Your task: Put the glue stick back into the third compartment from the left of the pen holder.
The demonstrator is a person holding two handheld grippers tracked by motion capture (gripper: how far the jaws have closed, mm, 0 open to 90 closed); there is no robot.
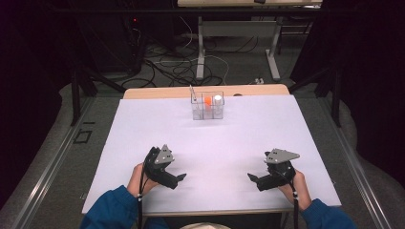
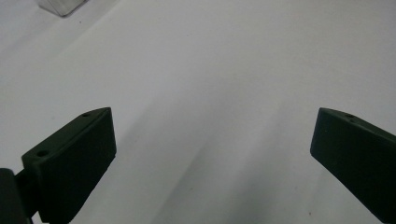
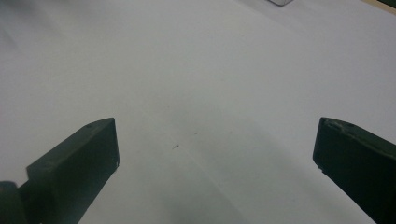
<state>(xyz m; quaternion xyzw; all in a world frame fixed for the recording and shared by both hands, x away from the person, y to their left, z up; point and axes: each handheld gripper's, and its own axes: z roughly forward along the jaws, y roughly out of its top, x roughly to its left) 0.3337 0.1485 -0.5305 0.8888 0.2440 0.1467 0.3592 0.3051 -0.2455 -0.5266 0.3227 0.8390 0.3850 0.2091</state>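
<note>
Clear plastic organizer (image 1: 207, 106) at 12 o'clock on white tabletop (image 1: 215, 143), well apart from both grippers. Three compartments: left holds thin clear stick, tilted; middle, orange item (image 1: 208, 101); right, white cylinder (image 1: 218, 100). Left gripper (image 1: 180, 177) at 7 o'clock, jaws spread wide, empty. Right gripper (image 1: 250, 177) at 5 o'clock, jaws likewise apart, empty.

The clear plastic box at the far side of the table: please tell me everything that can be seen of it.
The clear plastic box with compartments stands upright on the white table cover, near its far edge and about midway across. It looks transparent and rigid, with inner dividers. An orange object and a white object sit inside; a thin clear piece rises at its left end. Nothing else touches it.
</note>
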